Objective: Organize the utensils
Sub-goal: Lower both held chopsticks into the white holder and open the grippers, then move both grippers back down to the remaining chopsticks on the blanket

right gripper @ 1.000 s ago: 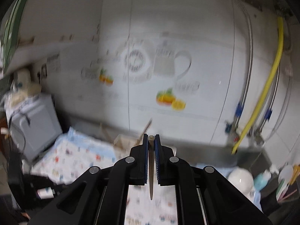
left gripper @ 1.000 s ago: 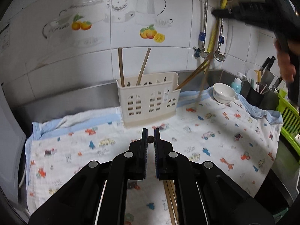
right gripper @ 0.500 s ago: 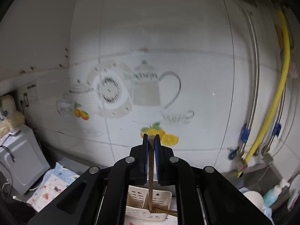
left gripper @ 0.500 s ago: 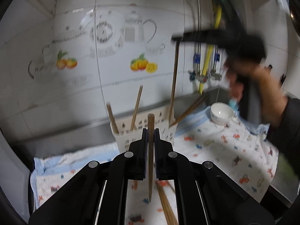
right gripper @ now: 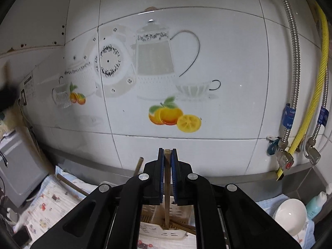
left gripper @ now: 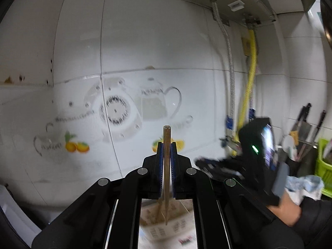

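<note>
Holding with my left gripper (left gripper: 166, 155), closed on a thin wooden chopstick (left gripper: 166, 166) above the cream slotted plastic holder (left gripper: 161, 217) | risk: blurred view, tip may miss the slot | right gripper (right gripper: 167, 166) closed on second wooden chopstick (right gripper: 166, 207), tip already inside holder (right gripper: 164, 230) | risk: sticks collide.

No text can be read in either view. Print is seen on the blue tags (right gripper: 288, 117) around the steel hoses, on a white notice (right gripper: 28, 87) stuck to the wall at left, and as a dark patterned band on the tile's teapot (right gripper: 154, 47), but all of it is too small or blurred.
</note>
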`<state>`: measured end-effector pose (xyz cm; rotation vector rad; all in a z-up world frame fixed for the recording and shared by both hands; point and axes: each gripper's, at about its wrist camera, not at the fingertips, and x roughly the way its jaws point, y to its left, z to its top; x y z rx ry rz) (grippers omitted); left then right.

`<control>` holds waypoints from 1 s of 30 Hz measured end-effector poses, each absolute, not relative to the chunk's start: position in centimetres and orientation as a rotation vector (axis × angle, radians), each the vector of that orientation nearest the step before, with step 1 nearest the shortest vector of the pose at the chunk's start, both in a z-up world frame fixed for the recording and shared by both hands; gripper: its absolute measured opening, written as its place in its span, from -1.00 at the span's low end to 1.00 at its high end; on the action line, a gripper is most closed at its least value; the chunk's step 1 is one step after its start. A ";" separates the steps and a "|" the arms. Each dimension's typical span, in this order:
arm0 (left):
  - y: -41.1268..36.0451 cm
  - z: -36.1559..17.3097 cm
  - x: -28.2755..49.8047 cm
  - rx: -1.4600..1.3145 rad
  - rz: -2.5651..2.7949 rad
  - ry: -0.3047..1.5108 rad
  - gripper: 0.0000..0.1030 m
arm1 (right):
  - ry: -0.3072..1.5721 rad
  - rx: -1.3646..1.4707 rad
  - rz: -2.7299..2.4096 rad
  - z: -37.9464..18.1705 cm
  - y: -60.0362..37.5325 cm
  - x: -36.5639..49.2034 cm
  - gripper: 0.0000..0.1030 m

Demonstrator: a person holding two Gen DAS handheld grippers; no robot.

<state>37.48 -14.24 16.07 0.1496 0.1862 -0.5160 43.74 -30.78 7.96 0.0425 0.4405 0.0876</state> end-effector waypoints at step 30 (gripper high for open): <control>-11.5 11.5 41.4 0.082 -0.402 0.360 -0.83 | 0.441 0.028 0.079 8.6 -31.7 36.6 -0.54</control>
